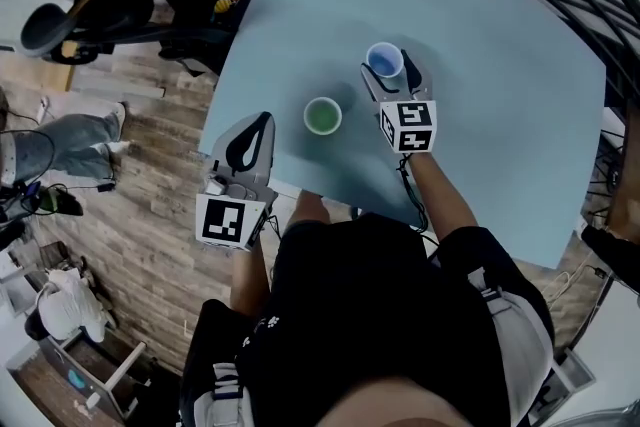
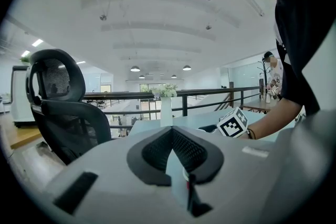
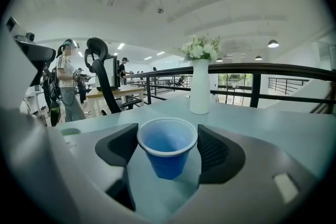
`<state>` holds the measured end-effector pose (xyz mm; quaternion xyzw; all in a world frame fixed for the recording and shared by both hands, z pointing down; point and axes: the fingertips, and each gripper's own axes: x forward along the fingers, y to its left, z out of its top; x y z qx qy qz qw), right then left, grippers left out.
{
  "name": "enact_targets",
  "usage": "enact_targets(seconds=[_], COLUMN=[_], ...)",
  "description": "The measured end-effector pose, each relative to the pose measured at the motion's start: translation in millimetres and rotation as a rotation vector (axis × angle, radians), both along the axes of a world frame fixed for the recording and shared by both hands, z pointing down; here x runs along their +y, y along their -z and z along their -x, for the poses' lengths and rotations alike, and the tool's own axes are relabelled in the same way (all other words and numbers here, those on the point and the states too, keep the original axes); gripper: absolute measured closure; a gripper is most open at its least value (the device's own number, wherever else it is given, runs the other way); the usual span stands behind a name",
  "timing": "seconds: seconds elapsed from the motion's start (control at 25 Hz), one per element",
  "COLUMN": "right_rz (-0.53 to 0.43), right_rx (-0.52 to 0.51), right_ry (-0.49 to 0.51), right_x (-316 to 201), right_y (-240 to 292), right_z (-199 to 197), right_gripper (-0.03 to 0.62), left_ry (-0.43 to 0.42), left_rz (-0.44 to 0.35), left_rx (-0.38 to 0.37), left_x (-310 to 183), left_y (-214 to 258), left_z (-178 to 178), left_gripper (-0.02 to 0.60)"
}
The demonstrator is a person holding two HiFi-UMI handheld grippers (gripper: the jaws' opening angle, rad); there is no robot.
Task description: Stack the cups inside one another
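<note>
Blue cup (image 3: 167, 147), upright and empty, stands on the table (image 1: 500, 115), apart from the green cup (image 1: 322, 116), likewise upright.

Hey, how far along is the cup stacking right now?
Done: nothing stacked yet; the green cup stands alone on the table. In hand: the right hand-held gripper grips the blue cup at its rim. Still to do: carry it over and nest it with the green cup.
</note>
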<state>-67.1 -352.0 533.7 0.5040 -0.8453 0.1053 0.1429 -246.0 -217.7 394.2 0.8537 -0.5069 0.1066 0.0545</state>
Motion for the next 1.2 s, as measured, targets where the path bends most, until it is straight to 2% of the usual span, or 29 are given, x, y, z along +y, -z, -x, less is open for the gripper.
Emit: enact_targets(seconds=[0.6,1.2], right_rz=[-0.046,-0.088], right_rx=[-0.044,-0.116], right_ry=[0.064,0.252], right_x=[36,79], right_y=[49,95], right_z=[10,63], right_gripper=[0.229,0.229], left_ry=[-0.028,-0.004], left_rz=[-0.032,-0.067], left_rx=[0.026,0.037], left_x=[2,12], left_y=[9,13], left_z=[-12,-3], left_gripper=[0.592,0.592])
